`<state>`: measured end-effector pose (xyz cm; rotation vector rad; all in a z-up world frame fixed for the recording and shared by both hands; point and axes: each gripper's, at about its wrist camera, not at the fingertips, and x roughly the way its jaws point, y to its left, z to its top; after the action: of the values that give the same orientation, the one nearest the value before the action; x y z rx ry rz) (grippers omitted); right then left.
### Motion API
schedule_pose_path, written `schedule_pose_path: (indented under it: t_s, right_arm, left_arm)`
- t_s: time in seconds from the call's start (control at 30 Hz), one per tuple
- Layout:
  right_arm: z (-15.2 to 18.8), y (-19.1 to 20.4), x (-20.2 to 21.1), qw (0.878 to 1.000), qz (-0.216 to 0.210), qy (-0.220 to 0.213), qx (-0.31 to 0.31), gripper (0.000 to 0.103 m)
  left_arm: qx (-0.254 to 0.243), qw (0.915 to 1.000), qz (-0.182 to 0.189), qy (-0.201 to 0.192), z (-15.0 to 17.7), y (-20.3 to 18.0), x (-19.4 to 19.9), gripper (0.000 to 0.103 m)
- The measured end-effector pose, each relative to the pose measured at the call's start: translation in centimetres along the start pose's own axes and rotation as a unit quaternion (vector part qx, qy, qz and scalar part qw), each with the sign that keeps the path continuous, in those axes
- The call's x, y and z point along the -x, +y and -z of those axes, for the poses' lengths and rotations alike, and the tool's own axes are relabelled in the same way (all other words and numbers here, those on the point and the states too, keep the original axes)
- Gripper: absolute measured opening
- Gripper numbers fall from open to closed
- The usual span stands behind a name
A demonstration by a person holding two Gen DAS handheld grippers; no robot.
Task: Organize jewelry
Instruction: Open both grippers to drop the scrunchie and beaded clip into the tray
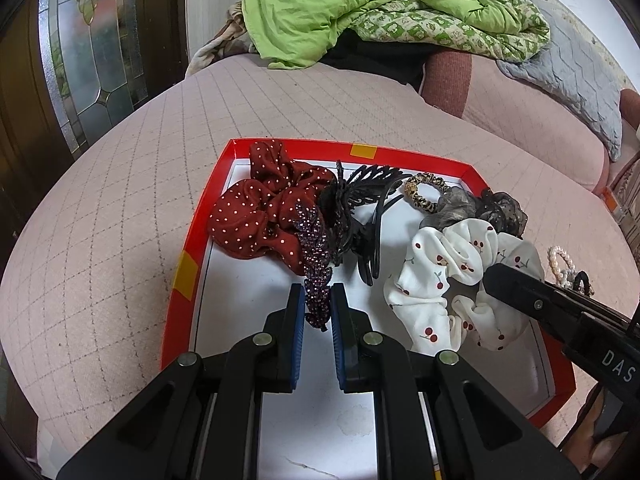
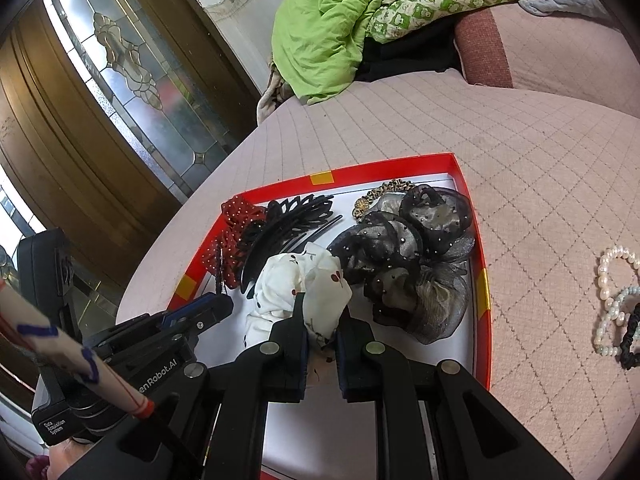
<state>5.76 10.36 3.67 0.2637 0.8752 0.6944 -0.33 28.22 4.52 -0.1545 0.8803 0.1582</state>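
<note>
A red-rimmed white tray lies on a pink quilted bed. In it are a red polka-dot scrunchie, a black claw clip, a leopard hair tie, a grey-black mesh scrunchie and a white cherry scrunchie. My left gripper is shut on a purple sequined hair clip. My right gripper is shut on the white cherry scrunchie. The right gripper also shows at the right of the left wrist view.
Pearl bracelets and a black hair tie lie on the bed right of the tray rim. A green quilt is heaped at the far side. A glass-panelled door stands at left.
</note>
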Motion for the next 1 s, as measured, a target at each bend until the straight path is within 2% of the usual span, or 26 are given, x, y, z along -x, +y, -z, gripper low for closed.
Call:
schedule_pose_path:
  t_s: [0.4,0.43,0.5,0.53,1.0]
  right_arm:
    - [0.2,-0.1,0.2,1.000,-0.002,0.004,-0.002,0.016]
    - [0.3,-0.2,0.3,1.000,-0.002,0.004,-0.003,0.016]
    - [0.3,-0.2,0.5,1.000,-0.004,0.004,-0.006,0.018]
    - [0.3,-0.2,0.5,1.000,-0.005,0.004,-0.007,0.018]
    - [0.3,-0.3,2.0,1.000,-0.012,-0.001,-0.007,0.024]
  left_arm:
    - [-0.003,1.0000,-0.002,0.004,0.1,-0.4,-0.3,0.013]
    - [-0.004,1.0000,-0.002,0.004,0.1,-0.4,-0.3,0.014]
    - [-0.006,1.0000,-0.004,0.003,0.2,-0.6,-0.3,0.023]
    - [-0.007,1.0000,-0.005,0.001,0.2,-0.6,-0.2,0.025]
    - [-0.012,0.9998,-0.015,-0.011,0.3,-1.1,0.4,0.029]
